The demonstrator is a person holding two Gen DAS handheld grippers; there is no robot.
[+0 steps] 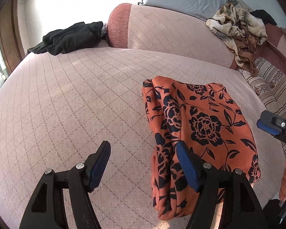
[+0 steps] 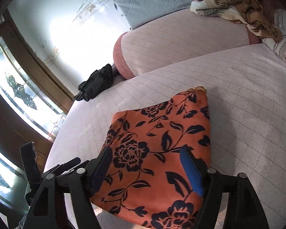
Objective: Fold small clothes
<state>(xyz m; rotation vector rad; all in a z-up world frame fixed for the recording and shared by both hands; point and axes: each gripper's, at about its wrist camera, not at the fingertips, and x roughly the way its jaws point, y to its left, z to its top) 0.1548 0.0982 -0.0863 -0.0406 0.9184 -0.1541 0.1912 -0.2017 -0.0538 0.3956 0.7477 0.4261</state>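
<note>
While jaws gape, left gripper [image 1: 143, 148], right gripper [image 2: 145, 152], empty

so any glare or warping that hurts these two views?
Left wrist: window light blows out the top-left wall above the black garment; fisheye bows the sofa grid, orange cloth sharp. Right wrist: blown wall patch upper centre, window frame bent, dark corners; cloth evenly lit.

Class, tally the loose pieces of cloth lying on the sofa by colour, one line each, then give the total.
Orange floral cloth: 1
Black cloth: 1
Beige-brown patterned cloth: 1, a crumpled heap, so possibly more than one piece
Total: 3
</note>
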